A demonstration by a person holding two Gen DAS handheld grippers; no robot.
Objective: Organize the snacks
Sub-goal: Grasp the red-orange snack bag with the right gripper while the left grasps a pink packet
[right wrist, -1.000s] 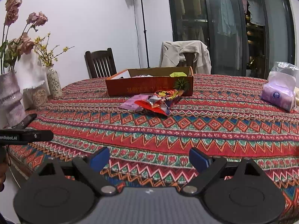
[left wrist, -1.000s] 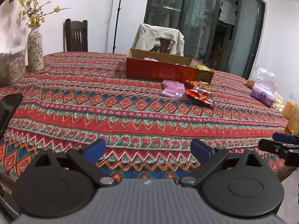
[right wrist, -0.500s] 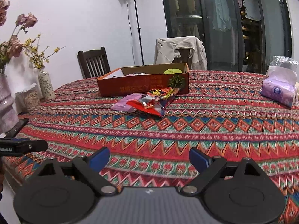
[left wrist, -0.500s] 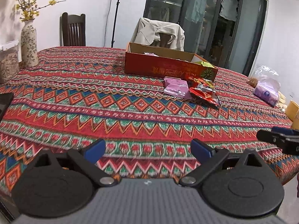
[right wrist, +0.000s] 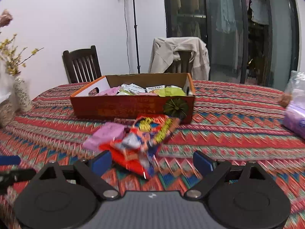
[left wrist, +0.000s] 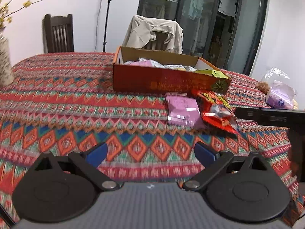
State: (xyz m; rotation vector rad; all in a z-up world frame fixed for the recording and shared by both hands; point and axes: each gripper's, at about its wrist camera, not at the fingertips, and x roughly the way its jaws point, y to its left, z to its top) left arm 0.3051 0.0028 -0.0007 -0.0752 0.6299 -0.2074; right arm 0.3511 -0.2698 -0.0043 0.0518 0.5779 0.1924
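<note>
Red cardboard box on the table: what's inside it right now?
The red cardboard box holds loose snack packets: a pink one, white ones and a yellow-green one. Its front wall hides anything lower down, so the count and what lies underneath cannot be seen.

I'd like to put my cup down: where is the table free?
Free: the cloth left of the red box, toward the vase, and the stretch between box and tissue pack. Crowded: just before the box, where the purple packet and red packet lie.
</note>
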